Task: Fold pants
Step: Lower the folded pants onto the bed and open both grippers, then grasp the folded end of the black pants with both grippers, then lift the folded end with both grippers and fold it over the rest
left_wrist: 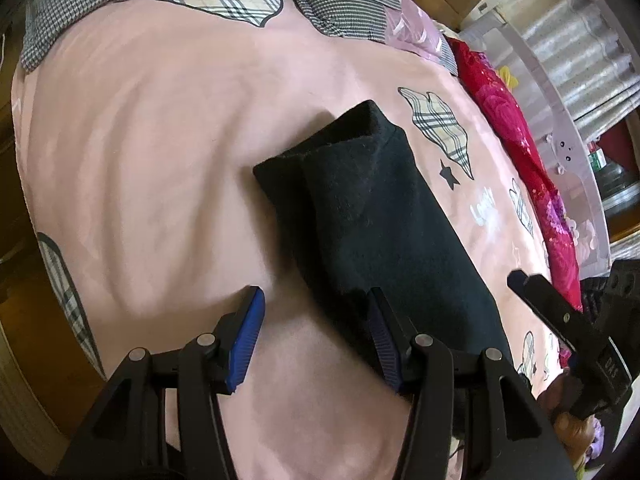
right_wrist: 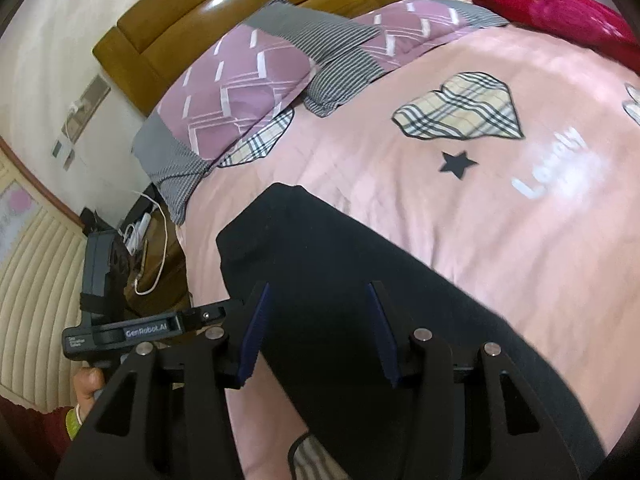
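- Nearest the left wrist lens: left gripper [left_wrist: 316, 322], black arms, blue ribbed pads, jaws standing apart with nothing clamped.
- Left pad [left_wrist: 250, 340] over bare pink cover; the other pad at the near left edge of the pants [left_wrist: 372, 216], whether touching or just above cannot be told.
- Black pants lying on the pink bedspread [left_wrist: 140, 140] as a long narrow folded strip, running from the near right to a squared end towards mid-bed.
- At that far end, two stacked layers visible, the upper one set slightly off the lower.
- Just right of the strip: printed plaid heart [left_wrist: 438, 128], small black star [left_wrist: 449, 174] and white lettering.
- At far right of the left view: right gripper [left_wrist: 520, 280], only its black outer side showing, above the bedspread beside the pants.
- Nearest the right wrist lens: right gripper [right_wrist: 318, 328], jaws parted, not pressing anything.
- Dark pants [right_wrist: 340, 260] filling the gap between the pads, lying beneath them; contact cannot be told.
- Strip seen here stretching from a rounded end at mid-left down past the lower right edge.
- At the left of this view: body of the left gripper [right_wrist: 132, 330] with a white label, held in a hand [right_wrist: 88, 390].
- Further up the bed: mauve and grey pillows [right_wrist: 240, 92] against a wooden headboard [right_wrist: 256, 12].
- Red floral quilt [left_wrist: 516, 128] bunched along the bed's far side.
- White cable [right_wrist: 154, 248] trailing over the bedside furniture at left.
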{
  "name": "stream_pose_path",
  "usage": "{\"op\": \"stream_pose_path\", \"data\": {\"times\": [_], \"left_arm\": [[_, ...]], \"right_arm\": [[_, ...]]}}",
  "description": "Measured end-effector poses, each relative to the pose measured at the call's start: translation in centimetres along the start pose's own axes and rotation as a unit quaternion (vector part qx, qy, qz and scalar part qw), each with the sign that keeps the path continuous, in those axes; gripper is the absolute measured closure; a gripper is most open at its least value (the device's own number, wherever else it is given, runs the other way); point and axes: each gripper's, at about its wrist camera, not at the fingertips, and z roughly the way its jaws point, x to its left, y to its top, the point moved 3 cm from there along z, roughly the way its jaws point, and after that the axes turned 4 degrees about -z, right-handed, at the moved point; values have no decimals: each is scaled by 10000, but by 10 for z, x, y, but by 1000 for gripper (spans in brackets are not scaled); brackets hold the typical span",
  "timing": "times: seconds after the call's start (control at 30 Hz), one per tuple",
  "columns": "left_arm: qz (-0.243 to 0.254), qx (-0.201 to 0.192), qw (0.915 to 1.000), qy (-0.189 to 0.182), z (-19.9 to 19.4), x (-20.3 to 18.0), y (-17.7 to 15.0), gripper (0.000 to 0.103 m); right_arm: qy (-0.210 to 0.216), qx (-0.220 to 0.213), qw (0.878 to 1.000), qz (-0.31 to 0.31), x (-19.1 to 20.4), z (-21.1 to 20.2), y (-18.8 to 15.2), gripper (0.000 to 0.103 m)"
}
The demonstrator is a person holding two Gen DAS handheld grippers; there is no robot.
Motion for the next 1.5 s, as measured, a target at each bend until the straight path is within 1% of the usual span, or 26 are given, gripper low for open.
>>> {"op": "stream_pose_path", "data": {"times": [0.1, 0.27, 0.47, 0.6, 0.7, 0.8, 0.83, 0.93, 0.97, 1.0, 1.03, 1.07, 1.1, 1.2, 1.3, 1.43, 1.5], "left_arm": [[-83, -1, 10000, -9, 4, 0, 3, 48], [-209, -112, 9997, 73, 8, 2, 10, 48], [-441, -180, 9989, 27, 12, 9, 23, 48], [-389, -204, 9990, 61, 17, 9, 29, 49], [-337, -225, 9991, 94, 22, 7, 31, 49], [-242, -256, 9993, 115, 27, 6, 33, 50], [-221, -269, 9993, 124, 28, 6, 33, 50], [-120, -299, 9993, 199, 31, 4, 34, 58], [-86, -306, 9993, 197, 31, 3, 34, 65], [-49, -295, 9994, 149, 32, 0, 34, 74], [-41, -294, 9995, 118, 32, -1, 34, 75], [-10, -344, 9993, 126, 32, -4, 34, 78], [35, -361, 9993, 106, 31, -7, 34, 82], [177, -457, 9988, 10, 22, -18, 33, 85], [396, -586, 9974, -99, 6, -35, 29, 86], [759, -759, 9938, -304, -19, -65, 21, 86], [1011, -834, 9903, -464, -33, -87, 14, 86]], "right_arm": [[21, 107, 9998, -191, 1, 13, 13, 52], [69, 299, 9987, -418, 0, 36, 31, 52], [239, 679, 9945, -766, 1, 79, 53, 52], [336, 990, 9899, -962, 2, 110, 62, 52], [349, 1227, 9857, -1104, 0, 129, 63, 52], [439, 1368, 9834, -1107, -4, 140, 62, 52], [492, 1397, 9831, -1078, -6, 143, 62, 52], [596, 1443, 9825, -1018, -9, 149, 61, 54], [649, 1437, 9826, -983, -9, 150, 60, 59], [706, 1428, 9826, -956, -8, 150, 60, 66], [739, 1413, 9827, -943, -7, 150, 59, 68], [745, 1387, 9829, -953, -5, 149, 58, 75], [734, 1371, 9830, -979, -3, 147, 58, 78], [792, 1234, 9844, -976, 1, 135, 58, 83], [933, 956, 9873, -864, 2, 112, 58, 85], [1005, 500, 9907, -771, 3, 66, 58, 85], [1013, 300, 9919, -712, 1, 41, 56, 85]]}}
